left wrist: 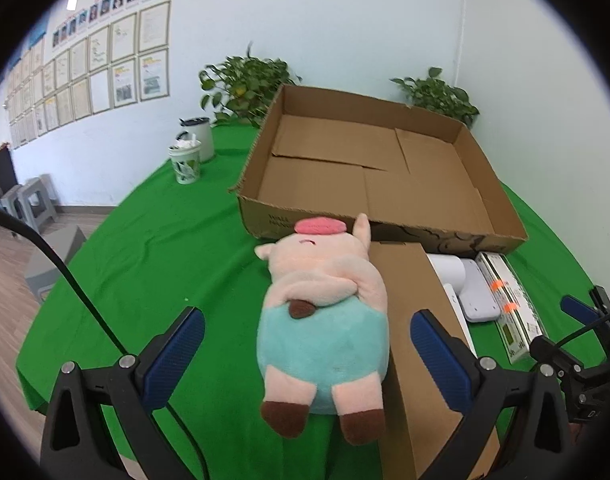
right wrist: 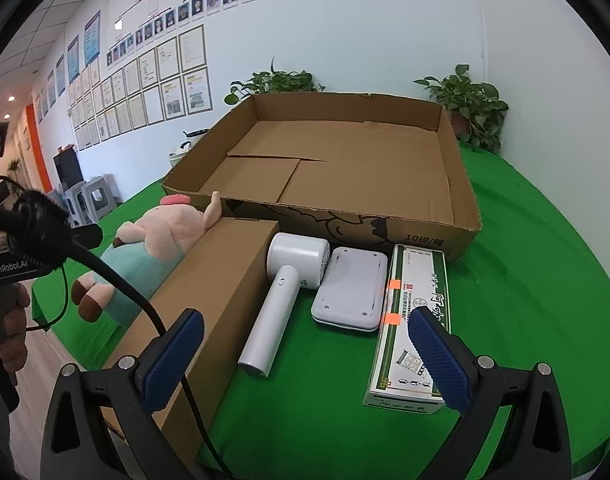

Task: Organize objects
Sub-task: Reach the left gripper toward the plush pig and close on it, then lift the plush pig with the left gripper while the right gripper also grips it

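A plush pig [left wrist: 325, 320] in teal trousers lies on the green cloth, head toward a wide open cardboard tray box [left wrist: 385, 168]. My left gripper [left wrist: 309, 344] is open, its fingers either side of the pig's lower body, not touching. In the right wrist view the pig [right wrist: 145, 256] lies left of a long brown carton [right wrist: 209, 304]. A white handheld dryer [right wrist: 281, 292], a flat white device [right wrist: 351, 288] and a green-and-white box [right wrist: 413, 320] lie in a row before the tray box [right wrist: 345, 168]. My right gripper [right wrist: 305, 344] is open and empty above them.
Two mugs [left wrist: 191, 148] stand at the table's back left. Potted plants [left wrist: 245, 84] stand behind the tray box. The round table's edge drops off at left to a wooden floor with grey stools [left wrist: 29, 200]. Black cables cross both views.
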The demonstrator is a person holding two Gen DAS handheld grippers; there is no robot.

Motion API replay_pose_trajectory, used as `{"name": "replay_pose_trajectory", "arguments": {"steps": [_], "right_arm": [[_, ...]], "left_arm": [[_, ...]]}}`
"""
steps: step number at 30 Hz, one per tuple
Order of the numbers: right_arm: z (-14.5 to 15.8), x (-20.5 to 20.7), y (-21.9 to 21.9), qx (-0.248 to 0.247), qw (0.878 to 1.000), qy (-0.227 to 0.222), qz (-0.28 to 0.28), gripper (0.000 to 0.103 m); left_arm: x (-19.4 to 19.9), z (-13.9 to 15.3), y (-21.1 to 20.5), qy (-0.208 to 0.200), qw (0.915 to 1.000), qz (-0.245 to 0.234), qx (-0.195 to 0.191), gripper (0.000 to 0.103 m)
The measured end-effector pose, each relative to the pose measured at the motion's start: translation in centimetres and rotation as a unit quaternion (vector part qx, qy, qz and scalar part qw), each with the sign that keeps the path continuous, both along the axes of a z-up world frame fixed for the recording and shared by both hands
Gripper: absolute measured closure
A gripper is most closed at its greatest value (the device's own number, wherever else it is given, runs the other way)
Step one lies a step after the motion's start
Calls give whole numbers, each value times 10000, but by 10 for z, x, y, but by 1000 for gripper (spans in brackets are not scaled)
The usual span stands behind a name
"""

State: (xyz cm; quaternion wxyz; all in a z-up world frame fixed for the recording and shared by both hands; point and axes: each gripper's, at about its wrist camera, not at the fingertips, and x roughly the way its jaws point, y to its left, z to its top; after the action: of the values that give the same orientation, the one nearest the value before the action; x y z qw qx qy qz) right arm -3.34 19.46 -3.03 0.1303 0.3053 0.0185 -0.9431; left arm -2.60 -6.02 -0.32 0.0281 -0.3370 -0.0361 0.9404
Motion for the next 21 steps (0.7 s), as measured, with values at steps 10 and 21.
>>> {"name": "replay_pose_trajectory", "arguments": {"steps": [10,21], "right_arm": [[19,31,-14,-562,9863,422,1489,0],[47,72,-71,-923,9331,243,3468,0]], "left_arm": [[-18,-14,-26,-470,9973,-60,560,1],[-30,-49,-24,-1011,9852,-749,1161,23]]}}
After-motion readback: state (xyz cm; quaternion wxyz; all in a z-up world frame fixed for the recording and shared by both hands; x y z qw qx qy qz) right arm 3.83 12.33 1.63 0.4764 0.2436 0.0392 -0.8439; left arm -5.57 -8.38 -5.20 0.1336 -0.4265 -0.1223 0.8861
